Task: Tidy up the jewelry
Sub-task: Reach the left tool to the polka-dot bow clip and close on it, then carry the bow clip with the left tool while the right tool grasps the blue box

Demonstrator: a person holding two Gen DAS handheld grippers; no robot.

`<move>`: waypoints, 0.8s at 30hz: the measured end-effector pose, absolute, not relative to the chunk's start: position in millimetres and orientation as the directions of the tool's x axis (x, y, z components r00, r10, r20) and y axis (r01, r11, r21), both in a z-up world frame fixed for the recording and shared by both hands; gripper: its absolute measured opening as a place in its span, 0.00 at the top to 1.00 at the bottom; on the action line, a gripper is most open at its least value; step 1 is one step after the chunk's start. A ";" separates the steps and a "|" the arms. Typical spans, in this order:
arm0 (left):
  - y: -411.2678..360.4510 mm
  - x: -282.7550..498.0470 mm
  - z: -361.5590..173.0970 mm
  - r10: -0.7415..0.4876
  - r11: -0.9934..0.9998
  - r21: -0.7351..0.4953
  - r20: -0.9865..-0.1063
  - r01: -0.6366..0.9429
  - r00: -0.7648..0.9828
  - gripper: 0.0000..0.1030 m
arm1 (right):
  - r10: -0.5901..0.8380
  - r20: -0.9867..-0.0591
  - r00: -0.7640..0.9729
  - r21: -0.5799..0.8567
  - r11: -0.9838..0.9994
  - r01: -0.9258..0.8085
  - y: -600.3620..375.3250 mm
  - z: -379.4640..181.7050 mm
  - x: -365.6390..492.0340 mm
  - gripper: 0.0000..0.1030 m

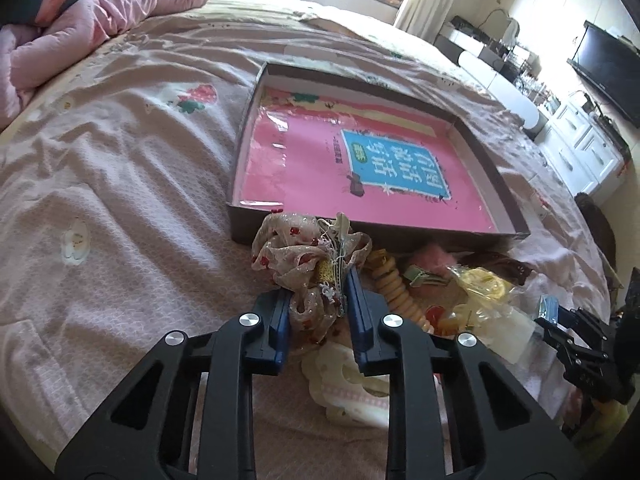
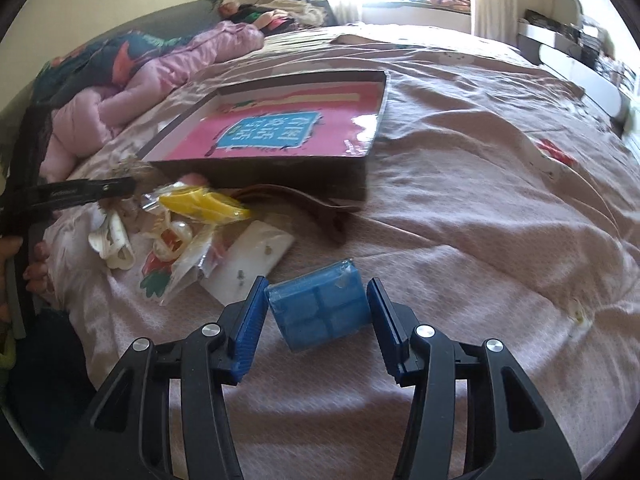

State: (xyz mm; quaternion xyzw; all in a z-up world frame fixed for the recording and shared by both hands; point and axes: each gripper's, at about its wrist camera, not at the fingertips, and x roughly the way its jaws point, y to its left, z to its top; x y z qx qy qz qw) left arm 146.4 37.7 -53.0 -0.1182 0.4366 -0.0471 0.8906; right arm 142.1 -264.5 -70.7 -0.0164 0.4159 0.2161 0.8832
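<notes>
My left gripper (image 1: 318,294) is shut on a sheer floral scrunchie (image 1: 298,258) with a tangle of thin chain, held just before the open box (image 1: 506,196) with the pink card inside. My right gripper (image 2: 318,312) stands open around a small blue compartment case (image 2: 320,308) on the bedspread; the pads (image 2: 250,320) are close to its sides, with a small gap on each side. A pile of jewelry and hair pieces (image 2: 188,216) lies left of the case: yellow clip, white claw clip, packets, a white card.
The box also shows in the right wrist view (image 2: 280,172), with a brown strap (image 2: 316,208) before it. A pink quilt (image 1: 80,28) lies at the bed's far left. White cabinets and a TV (image 1: 604,64) stand to the right.
</notes>
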 end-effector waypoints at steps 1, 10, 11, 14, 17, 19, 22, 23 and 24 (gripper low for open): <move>39.1 143.6 -50.2 -0.187 0.967 -0.254 -0.761 -0.020 0.622 0.84 | 0.368 -0.740 0.563 0.153 0.908 -0.391 -266.5 -69.7 141.4 0.53; 68.1 128.8 -25.9 -0.175 0.957 -0.285 -0.719 -0.056 0.672 0.85 | 0.373 -0.707 0.601 0.168 0.914 -0.370 -275.2 -51.1 139.1 0.53; 71.4 128.5 -24.5 -0.172 0.956 -0.288 -0.717 -0.063 0.676 0.85 | 0.374 -0.702 0.606 0.168 0.914 -0.370 -274.7 -48.2 140.0 0.53; 79.4 130.4 -21.0 -0.168 0.952 -0.298 -0.710 -0.076 0.684 0.85 | 0.386 -0.691 0.611 0.173 0.909 -0.378 -270.4 -40.0 145.6 0.53; 84.4 134.5 -16.0 -0.171 0.948 -0.309 -0.700 -0.078 0.694 0.85 | 0.394 -0.681 0.618 0.168 0.905 -0.391 -263.1 -30.5 153.3 0.53; 85.7 138.9 -11.2 -0.177 0.945 -0.318 -0.691 -0.074 0.701 0.85 | 0.400 -0.673 0.622 0.170 0.902 -0.397 -258.7 -25.4 157.7 0.53; 86.6 145.3 -3.8 -0.184 0.943 -0.326 -0.679 -0.067 0.710 0.85 | 0.412 -0.661 0.628 0.168 0.896 -0.411 -248.7 -15.8 168.1 0.53; 86.5 147.7 -1.5 -0.184 0.943 -0.327 -0.676 -0.066 0.713 0.85 | 0.414 -0.658 0.629 0.166 0.895 -0.415 -245.1 -13.0 171.4 0.53; 85.9 151.1 0.9 -0.187 0.943 -0.328 -0.673 -0.061 0.716 0.85 | 0.417 -0.656 0.629 0.165 0.893 -0.419 -242.5 -11.1 173.8 0.53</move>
